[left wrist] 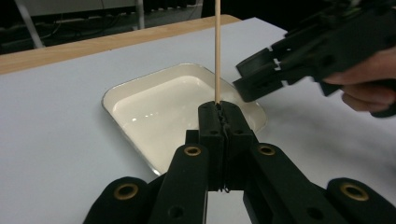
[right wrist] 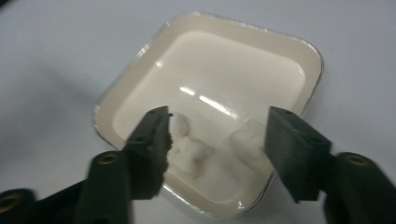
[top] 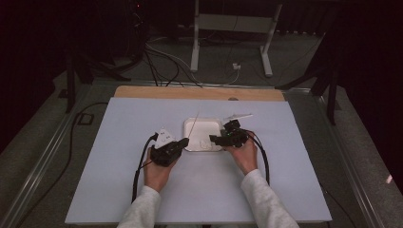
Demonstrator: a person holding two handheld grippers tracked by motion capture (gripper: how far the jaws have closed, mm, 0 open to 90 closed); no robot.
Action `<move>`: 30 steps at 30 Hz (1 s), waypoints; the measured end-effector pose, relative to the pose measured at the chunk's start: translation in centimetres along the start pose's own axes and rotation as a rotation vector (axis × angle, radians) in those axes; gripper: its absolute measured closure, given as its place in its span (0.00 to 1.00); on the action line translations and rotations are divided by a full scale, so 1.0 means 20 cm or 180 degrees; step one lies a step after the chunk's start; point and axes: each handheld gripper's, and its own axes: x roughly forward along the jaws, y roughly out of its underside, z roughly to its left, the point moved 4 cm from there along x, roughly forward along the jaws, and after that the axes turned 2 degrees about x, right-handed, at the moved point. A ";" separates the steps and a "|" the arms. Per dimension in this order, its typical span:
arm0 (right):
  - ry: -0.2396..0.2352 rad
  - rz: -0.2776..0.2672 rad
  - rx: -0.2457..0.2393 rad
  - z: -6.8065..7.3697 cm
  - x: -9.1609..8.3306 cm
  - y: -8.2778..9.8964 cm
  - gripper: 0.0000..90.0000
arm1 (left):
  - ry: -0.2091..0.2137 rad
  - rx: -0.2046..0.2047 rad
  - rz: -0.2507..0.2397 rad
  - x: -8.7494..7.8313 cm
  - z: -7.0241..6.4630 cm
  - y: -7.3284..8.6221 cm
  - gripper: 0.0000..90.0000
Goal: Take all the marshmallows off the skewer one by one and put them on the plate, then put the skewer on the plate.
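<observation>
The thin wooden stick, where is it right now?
The wooden stick stands upright, clamped in the left hand-held gripper at the near left edge of the white tray, with the right hand-held gripper over the tray's other side.

Glossy cream tray (right wrist: 140, 88), thin wooden skewer (left wrist: 217, 46), seemingly soft white cubes (right wrist: 189, 151).

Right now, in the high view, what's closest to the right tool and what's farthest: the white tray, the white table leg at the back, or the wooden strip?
1. White tray: just left of the right tool, whose tips reach over it.
2. Wooden strip: along the table's far edge.
3. White table leg: on the floor beyond the table.
</observation>
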 end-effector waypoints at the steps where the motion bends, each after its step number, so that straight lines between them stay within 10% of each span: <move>1: -0.0001 -0.0058 0.0007 0.00 -0.02 0.00 0.34 | -0.0015 -0.0017 0.0000 0.01 0.00 -0.01 1.00; 30: 0.0100 -0.0574 -0.0059 -0.08 -0.44 0.21 0.23 | -0.0283 -0.0545 0.0569 0.32 0.08 0.06 1.00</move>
